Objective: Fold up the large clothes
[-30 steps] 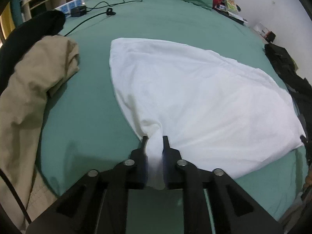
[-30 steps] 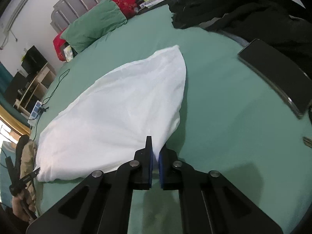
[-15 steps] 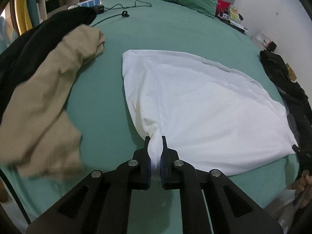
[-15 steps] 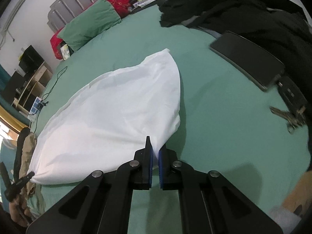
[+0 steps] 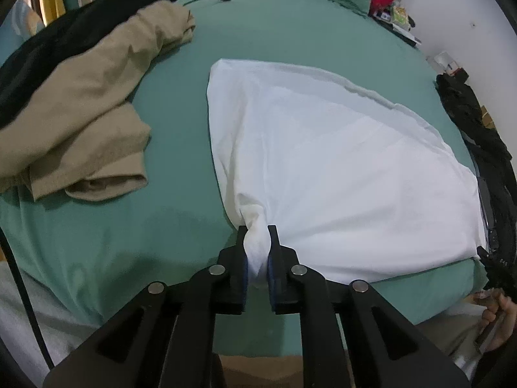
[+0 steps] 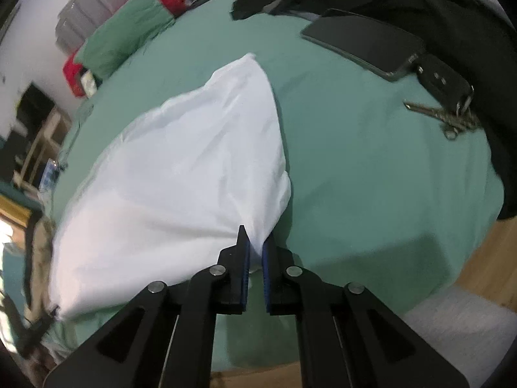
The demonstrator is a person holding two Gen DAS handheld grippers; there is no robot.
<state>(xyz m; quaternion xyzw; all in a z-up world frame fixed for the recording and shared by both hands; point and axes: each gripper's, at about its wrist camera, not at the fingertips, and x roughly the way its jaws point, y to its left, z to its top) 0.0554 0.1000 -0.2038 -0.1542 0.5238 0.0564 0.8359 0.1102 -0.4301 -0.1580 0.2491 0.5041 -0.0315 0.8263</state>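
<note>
While a white garment (image 5: 339,165) lies spread across the green bedsheet (image 5: 181,213), the left gripper (image 5: 257,245) pinches one near corner, the cloth bunched into a twisted tuft between its pads. The right gripper (image 6: 255,249) clamps the other near corner, a thin fold of fabric caught between its blue-lined fingers (image 6: 245,258). Both sets of jaws have just been easing slightly wider, yet cloth is caught between each pair. The fabric looks light, thin and limp: it drapes flat, wrinkles toward each pinch and would likely sag or slide free if grasped anywhere but at a gathered corner or hem. Corners give the surest hold, since a pull there keeps the near edge taut. Beside the garment to the left lies a tan garment (image 5: 84,110) on dark clothing (image 5: 64,38); to the right rest a phone (image 6: 362,43), a key fob with keys (image 6: 442,97) and a black pile (image 6: 436,6), near enough to snag a swinging edge.
</note>
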